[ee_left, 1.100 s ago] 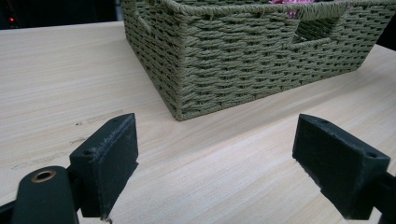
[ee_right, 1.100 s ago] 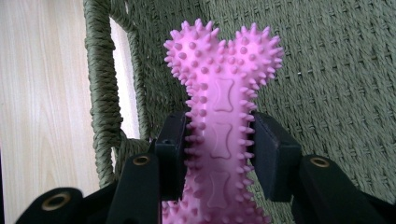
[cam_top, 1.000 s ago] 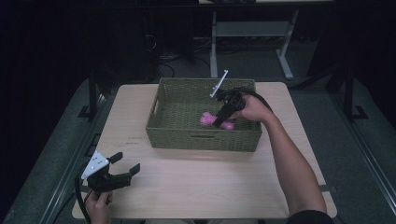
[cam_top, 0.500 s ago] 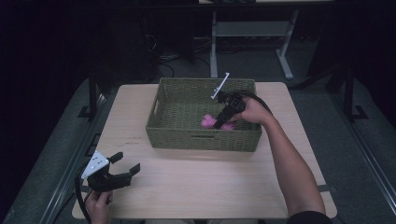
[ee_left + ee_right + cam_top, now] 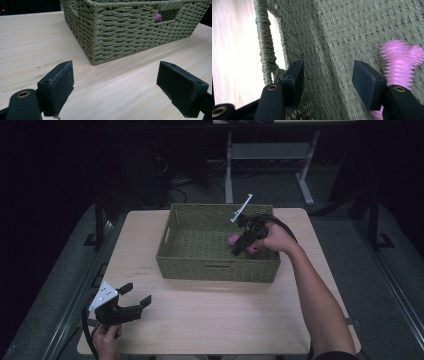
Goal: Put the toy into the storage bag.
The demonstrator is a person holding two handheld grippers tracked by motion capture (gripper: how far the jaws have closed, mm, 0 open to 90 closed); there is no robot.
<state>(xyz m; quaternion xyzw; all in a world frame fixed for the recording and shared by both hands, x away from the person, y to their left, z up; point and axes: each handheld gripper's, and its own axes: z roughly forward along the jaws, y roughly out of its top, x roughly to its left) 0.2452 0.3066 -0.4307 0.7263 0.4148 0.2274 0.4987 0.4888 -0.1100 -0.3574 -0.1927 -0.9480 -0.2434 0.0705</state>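
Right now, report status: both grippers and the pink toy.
Left gripper open, low over table. Right gripper open inside basket. Pink toy beside it, not gripped.

A lab or workshop is suggested: a pale wooden table [image 5: 215, 315] is set in a darkened room, with cables [image 5: 175, 182] and a metal desk frame [image 5: 270, 155] seen behind.

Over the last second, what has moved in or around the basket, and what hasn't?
The right gripper has lifted a little over the basket, jaws open with nothing between them; the pink toy lies on the basket floor beside them, about where it was. The left gripper, open, stays at the table's near left corner.
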